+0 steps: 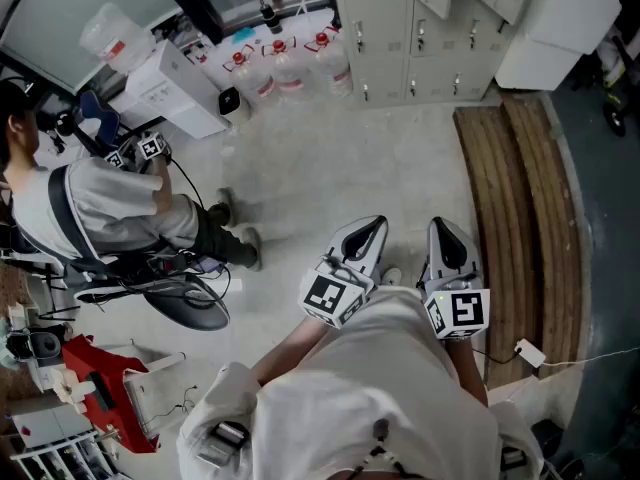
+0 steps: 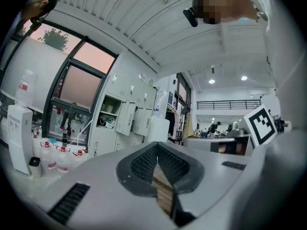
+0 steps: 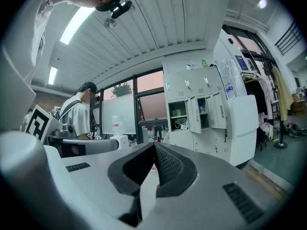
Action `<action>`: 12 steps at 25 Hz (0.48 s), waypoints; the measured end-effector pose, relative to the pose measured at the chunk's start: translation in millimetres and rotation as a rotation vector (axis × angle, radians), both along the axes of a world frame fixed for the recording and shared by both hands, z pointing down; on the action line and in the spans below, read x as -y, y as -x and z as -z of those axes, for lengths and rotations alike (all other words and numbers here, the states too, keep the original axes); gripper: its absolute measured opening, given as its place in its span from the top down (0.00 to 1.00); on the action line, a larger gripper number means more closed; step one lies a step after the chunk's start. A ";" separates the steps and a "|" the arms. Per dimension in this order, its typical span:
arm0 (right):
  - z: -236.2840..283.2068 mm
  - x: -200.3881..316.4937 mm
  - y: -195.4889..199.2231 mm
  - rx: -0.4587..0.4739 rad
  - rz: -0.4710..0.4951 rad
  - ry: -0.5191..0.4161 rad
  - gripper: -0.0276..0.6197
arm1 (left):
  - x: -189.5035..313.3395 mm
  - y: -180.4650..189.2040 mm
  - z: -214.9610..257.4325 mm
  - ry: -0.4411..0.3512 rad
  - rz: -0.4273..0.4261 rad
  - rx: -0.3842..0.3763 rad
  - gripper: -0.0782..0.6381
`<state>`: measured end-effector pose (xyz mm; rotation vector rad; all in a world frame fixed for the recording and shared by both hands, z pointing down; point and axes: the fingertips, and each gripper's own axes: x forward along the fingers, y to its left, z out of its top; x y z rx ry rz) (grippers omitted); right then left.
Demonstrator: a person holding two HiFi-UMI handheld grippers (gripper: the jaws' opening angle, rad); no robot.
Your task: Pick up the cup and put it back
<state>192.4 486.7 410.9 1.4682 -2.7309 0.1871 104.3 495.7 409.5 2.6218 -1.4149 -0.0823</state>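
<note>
No cup shows in any view. In the head view my left gripper (image 1: pixel 366 230) and my right gripper (image 1: pixel 446 230) are held side by side close to my body, level above the concrete floor. Each carries its marker cube at the rear. Seen from the left gripper view, the left gripper (image 2: pixel 157 145) has its dark ribbed tips meeting, with nothing between them. The right gripper (image 3: pixel 154 145) likewise has its tips together and holds nothing. Both point across the room toward lockers and windows.
Another person (image 1: pixel 105 213) stands at the left holding marker-cube grippers beside a white box (image 1: pixel 175 90). Several water bottles (image 1: pixel 285 66) line the far wall next to grey lockers (image 1: pixel 420 28). Wooden planks (image 1: pixel 520 218) lie on the floor at the right. A red cart (image 1: pixel 95 383) sits lower left.
</note>
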 end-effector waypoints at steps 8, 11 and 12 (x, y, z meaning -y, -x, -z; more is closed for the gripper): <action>-0.6 2.0 -9.4 0.001 -0.012 0.009 0.92 | 1.4 -7.4 0.9 -0.006 0.000 -0.003 0.88; -0.4 4.3 -7.5 0.001 -0.008 0.014 0.92 | 3.3 -6.6 1.6 -0.004 0.002 -0.003 0.88; 0.0 4.8 -6.4 0.001 -0.003 0.013 0.92 | 4.0 -6.0 1.2 -0.002 0.005 -0.004 0.88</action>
